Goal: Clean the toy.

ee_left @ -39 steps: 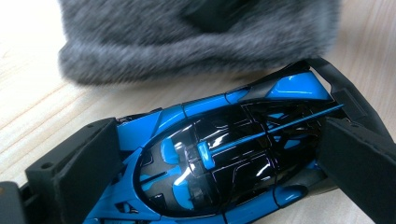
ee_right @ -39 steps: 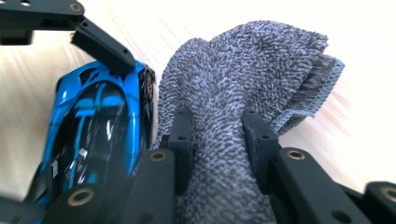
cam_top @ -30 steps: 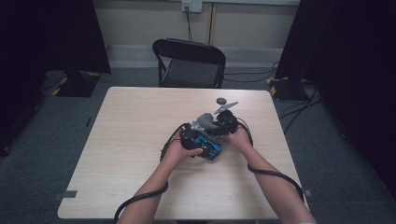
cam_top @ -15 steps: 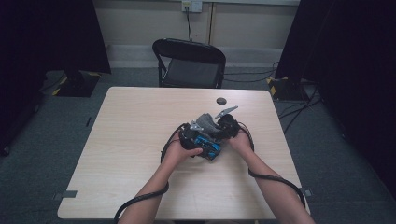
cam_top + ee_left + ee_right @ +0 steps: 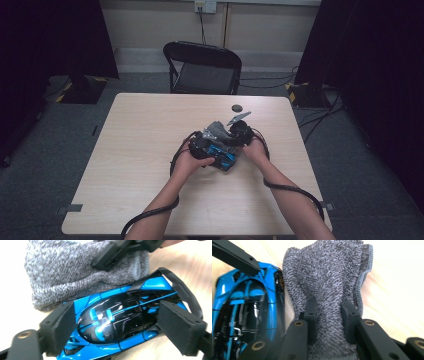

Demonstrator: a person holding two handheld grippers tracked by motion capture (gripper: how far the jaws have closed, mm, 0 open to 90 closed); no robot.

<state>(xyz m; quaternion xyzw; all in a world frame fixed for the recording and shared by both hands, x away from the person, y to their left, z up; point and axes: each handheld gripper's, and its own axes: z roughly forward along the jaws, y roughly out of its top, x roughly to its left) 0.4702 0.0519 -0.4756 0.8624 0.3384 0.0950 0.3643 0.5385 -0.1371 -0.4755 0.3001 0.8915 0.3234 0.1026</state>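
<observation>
Glossy toy car, nubby cloth

Our forearms are bare, without sleeves. Each gripper, left and right, is matte black, with square foam pads, brass-ringed screw holes and a thick black cable.

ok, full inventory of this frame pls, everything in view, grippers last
toy car: 1, blue and black, on the table near its middle, between the left gripper's jaws
cloth: 1, grey knit, bunched beside the car, pinched by the right gripper
small round thing: 1, dark, on the table near the far edge; too small to identify
table: 1, light wood top
folding chair: 1, black, behind the table
wall socket: 1, pale, on the back wall
left gripper: 1, black, jaws astride the car and just closing in; contact unclear
right gripper: 1, black, jaws just closed on the cloth
</observation>
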